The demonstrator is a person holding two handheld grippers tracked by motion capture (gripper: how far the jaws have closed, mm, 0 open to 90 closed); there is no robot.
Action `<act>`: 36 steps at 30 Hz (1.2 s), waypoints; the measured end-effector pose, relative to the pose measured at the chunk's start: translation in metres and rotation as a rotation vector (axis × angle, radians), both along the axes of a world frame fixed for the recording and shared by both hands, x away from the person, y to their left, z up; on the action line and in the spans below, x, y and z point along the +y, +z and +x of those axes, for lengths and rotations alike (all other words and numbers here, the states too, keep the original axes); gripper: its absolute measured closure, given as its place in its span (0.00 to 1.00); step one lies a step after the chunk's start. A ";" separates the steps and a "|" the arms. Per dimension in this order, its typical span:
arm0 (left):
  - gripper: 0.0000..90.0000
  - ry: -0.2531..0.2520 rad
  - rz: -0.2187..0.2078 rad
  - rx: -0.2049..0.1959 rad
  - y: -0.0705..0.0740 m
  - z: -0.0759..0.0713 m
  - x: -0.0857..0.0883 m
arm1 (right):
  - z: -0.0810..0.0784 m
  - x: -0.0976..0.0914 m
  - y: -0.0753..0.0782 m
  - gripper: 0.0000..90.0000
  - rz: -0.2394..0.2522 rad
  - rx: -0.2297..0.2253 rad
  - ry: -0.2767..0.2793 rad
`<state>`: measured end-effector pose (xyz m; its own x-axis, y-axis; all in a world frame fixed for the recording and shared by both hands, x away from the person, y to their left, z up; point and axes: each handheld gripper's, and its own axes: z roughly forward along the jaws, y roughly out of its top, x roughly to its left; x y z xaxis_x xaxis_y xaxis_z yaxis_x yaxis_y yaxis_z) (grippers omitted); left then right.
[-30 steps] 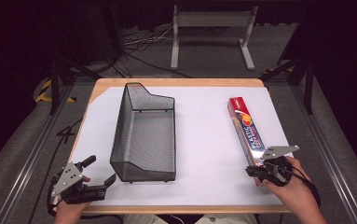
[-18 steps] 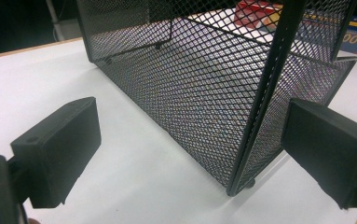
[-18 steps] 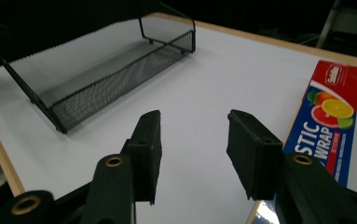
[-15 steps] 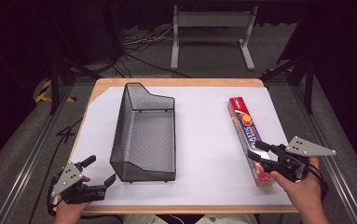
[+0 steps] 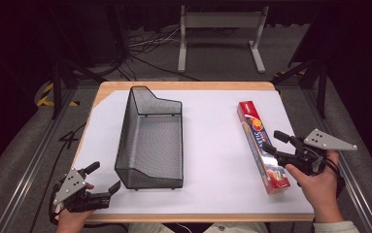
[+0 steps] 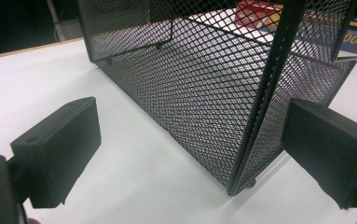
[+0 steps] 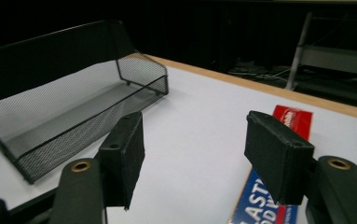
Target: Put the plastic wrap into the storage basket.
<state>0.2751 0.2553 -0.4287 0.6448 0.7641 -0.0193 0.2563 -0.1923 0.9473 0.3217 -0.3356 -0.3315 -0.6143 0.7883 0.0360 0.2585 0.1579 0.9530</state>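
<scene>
The long red and blue box (image 5: 262,146) lies flat along the right side of the table (image 5: 212,121), its far end well short of the back edge and its near end close to the front edge; only a narrow white strip separates it from the right edge. Between it and the black mesh tray (image 5: 150,138) there is a broad bare stretch of white surface. The tray sits left of centre, its tall end toward the back, with a fair margin to the left edge.

The right claw (image 5: 274,142) hangs over the near half of the box, released, jaws spread and nothing between them; in the right gripper view the box's blue print (image 7: 260,205) shows below the right-hand jaw. The left claw (image 5: 103,177) rests at the front left corner, jaws wide apart, just beside the tray's near corner, gripping nothing.

A second ago the right claw was low at the near end of the box with its jaws nearly together; it has since lifted and its jaws have just been opening. The box, tray and left claw have stayed put.
</scene>
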 end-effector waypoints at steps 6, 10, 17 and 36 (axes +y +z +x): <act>0.06 0.000 0.002 0.001 0.000 0.000 0.000 | 0.014 -0.002 0.011 0.40 -0.001 -0.015 -0.052; 0.06 -0.001 -0.003 0.000 0.000 0.000 0.000 | 0.025 -0.003 0.012 0.38 0.003 0.008 -0.084; 0.06 0.001 0.004 0.000 0.000 0.000 0.001 | 0.045 -0.001 0.009 0.30 -0.036 0.044 -0.111; 0.06 0.001 0.005 0.000 0.000 0.000 0.001 | 0.092 0.011 -0.037 0.23 -0.180 0.406 -0.270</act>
